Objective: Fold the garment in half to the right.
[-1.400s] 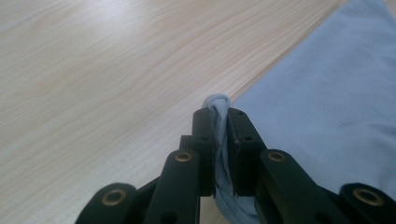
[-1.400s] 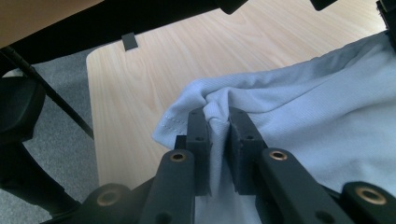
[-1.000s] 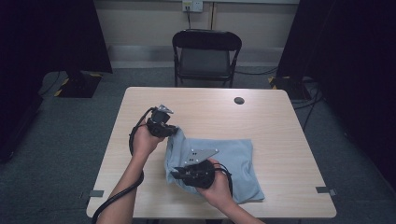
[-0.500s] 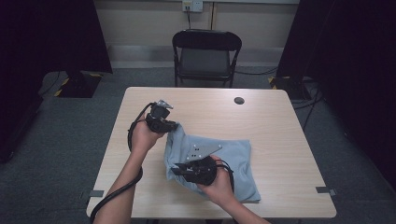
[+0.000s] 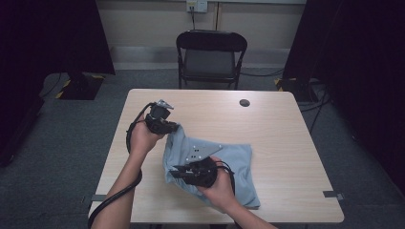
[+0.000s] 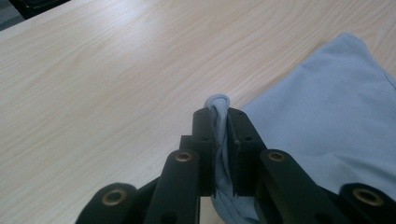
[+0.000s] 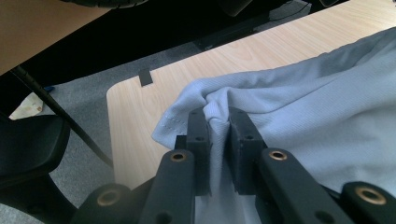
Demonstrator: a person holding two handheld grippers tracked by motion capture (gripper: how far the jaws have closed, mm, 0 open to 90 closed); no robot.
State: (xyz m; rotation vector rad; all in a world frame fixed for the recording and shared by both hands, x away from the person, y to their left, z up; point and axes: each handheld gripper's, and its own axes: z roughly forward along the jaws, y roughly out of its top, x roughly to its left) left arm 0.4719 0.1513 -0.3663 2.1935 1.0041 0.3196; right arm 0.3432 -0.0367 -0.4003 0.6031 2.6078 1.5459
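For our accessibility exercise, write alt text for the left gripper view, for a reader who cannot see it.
Two black jaws of the left gripper are shut on a bunched fold of a light blue cloth. The rest of the cloth spreads to the right over a pale wooden table.

In the high view, the right gripper (image 5: 177,171) and the hand behind it cover the middle of the light blue cloth (image 5: 239,164), and the person's forearms are cut off by the bottom edge. In the left gripper view the cloth runs off the right edge. The small dark round thing (image 5: 244,102) on the far table is too small to identify.
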